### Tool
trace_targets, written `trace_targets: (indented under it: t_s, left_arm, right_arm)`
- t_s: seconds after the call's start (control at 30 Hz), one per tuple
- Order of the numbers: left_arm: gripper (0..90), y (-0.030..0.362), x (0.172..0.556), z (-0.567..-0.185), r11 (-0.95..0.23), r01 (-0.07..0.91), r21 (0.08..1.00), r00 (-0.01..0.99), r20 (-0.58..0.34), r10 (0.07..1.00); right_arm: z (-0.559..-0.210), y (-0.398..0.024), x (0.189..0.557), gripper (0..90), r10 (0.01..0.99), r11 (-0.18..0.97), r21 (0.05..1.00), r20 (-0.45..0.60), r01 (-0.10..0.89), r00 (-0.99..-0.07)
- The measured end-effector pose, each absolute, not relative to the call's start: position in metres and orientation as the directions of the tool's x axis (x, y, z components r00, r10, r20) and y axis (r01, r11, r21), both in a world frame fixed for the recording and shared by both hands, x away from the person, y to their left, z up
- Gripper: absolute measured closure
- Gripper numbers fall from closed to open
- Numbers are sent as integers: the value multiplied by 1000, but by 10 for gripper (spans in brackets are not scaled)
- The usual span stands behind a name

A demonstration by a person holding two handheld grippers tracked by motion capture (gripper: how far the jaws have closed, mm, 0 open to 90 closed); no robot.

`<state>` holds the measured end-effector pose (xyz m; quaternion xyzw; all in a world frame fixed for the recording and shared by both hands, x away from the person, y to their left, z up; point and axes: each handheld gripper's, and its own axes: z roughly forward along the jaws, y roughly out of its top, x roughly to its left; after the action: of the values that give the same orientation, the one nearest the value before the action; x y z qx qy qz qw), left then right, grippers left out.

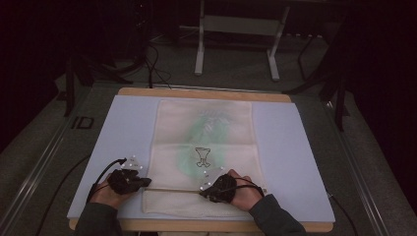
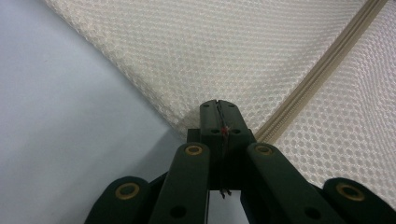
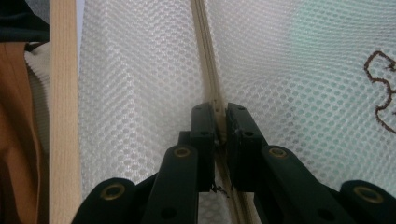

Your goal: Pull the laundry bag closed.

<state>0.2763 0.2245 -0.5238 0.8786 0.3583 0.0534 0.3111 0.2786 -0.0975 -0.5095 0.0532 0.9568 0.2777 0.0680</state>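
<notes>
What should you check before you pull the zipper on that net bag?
1. Left hand-held gripper shut on the mesh bag at its corner, where the zipper ends: ok.
2. Right hand-held gripper closed around the zipper line: ok; whether it holds the slider itself: cannot tell.
3. Bag lying flat on the white board: ok.
4. Green item inside, clear of the zipper: ok.
5. Zipper track straight between both grippers: ok.
6. Zipper open or closed: cannot tell.

Dim, murky high view with black surroundings; brighter, sharper close-ups, soft toward the bottom edge.
</notes>
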Motion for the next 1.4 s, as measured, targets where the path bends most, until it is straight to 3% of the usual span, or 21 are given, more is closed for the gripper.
trace_targets:
  t_s: [1.4]
  left_arm:
    - [900, 225, 276, -524, -550, 596, 585, 738, -129, 662]
  right_arm:
    - [-508, -136, 281, 831, 181, 840, 532, -81, 111, -980]
